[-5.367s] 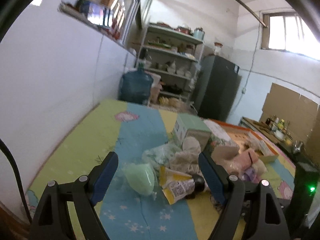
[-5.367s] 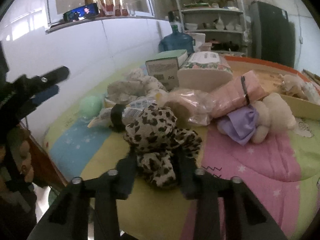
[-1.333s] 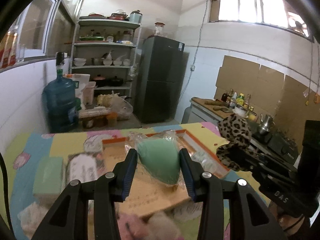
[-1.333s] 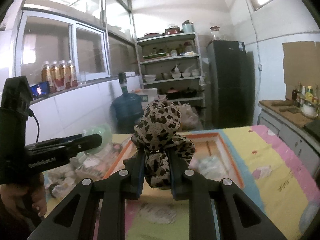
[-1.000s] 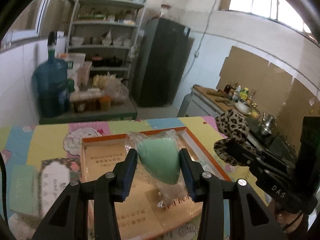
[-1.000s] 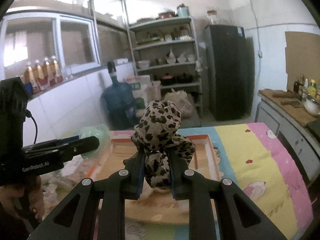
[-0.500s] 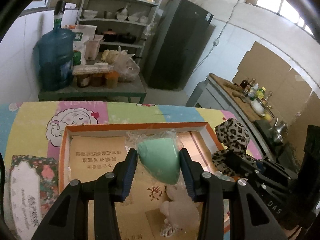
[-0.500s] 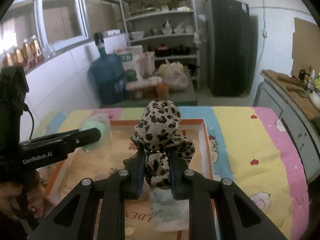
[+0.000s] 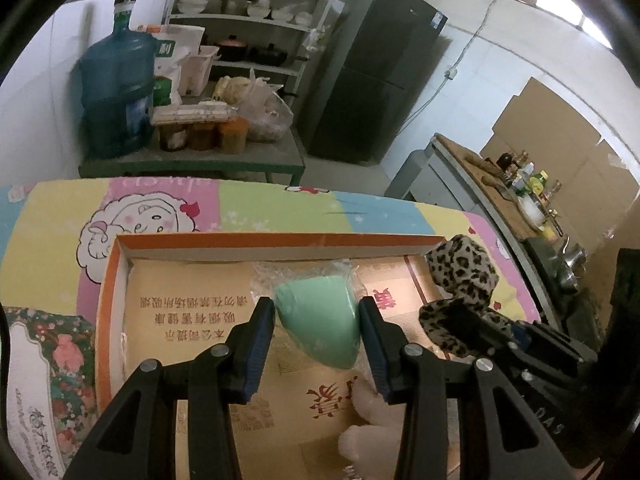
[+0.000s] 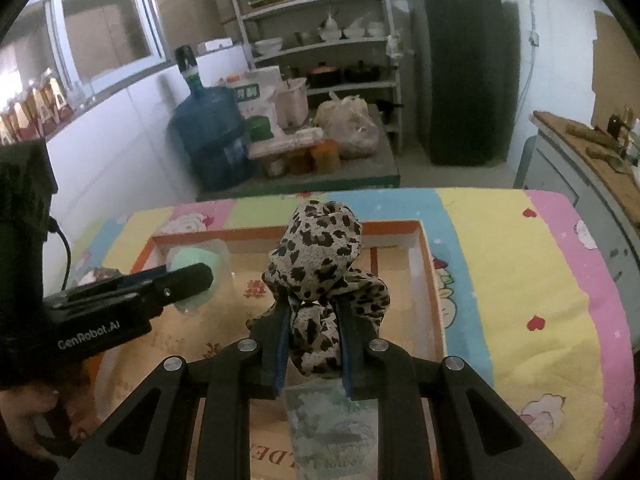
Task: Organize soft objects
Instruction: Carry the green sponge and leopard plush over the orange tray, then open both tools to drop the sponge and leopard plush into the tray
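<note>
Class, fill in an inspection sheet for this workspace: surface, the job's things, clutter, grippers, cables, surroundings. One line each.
Surface: cartoon-print mat under an orange-rimmed cardboard tray.
Job's things: bagged green sponge and leopard-print plush, both held above the tray; a pale plush and a packet lie in it.
Clutter: floral packet on the mat beside the tray.
Grippers: left gripper shut on the sponge; right gripper shut on the leopard plush.
Cables: black lead at the left gripper.
Surroundings: water jug, shelves, fridge.
</note>
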Motion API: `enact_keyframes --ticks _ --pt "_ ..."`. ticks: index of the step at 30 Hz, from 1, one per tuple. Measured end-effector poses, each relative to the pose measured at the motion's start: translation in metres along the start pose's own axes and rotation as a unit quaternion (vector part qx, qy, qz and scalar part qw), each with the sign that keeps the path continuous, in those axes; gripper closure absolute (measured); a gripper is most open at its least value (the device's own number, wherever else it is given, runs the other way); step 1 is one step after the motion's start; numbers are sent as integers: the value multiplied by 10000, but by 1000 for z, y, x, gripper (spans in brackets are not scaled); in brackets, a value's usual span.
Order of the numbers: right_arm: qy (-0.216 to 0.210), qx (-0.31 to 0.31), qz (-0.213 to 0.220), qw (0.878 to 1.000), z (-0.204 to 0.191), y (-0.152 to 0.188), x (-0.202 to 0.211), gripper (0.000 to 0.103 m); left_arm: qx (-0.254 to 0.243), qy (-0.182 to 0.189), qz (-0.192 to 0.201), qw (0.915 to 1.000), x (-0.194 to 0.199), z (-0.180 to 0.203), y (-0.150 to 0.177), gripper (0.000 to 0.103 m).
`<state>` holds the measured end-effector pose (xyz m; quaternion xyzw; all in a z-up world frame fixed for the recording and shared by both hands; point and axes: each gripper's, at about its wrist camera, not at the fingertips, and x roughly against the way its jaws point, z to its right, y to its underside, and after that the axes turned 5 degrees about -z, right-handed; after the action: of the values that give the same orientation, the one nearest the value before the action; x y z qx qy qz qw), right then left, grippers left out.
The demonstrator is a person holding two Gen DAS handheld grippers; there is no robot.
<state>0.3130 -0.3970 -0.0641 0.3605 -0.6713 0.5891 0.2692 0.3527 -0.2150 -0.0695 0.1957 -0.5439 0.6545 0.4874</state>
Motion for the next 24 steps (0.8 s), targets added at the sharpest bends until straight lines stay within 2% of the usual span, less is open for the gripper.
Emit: enact_keyframes --ticks 9,12,14,16,20,24 --pt "24 -24 -183 9998 3 2 -20 75 106 79 -306 9994 -13 -3 -1 58" --pt "54 -41 -233 9997 5 3 -25 73 32 -8 -411 9991 -18 1 0 47" --pt "66 -58 -252 9996 6 4 -28 73 -7 4 -383 9993 -18 3 1 35" --pt "66 -75 -259 9996 7 4 -29 72 -42 -21 -307 9995 -16 5 2 33" --pt "56 -59 -210 9997 7 5 -28 58 -20 -46 -121 9999 -11 7 2 22" --pt "96 -35 -133 9999 6 7 -24 44 -98 -155 142 9997 -1 11 1 20"
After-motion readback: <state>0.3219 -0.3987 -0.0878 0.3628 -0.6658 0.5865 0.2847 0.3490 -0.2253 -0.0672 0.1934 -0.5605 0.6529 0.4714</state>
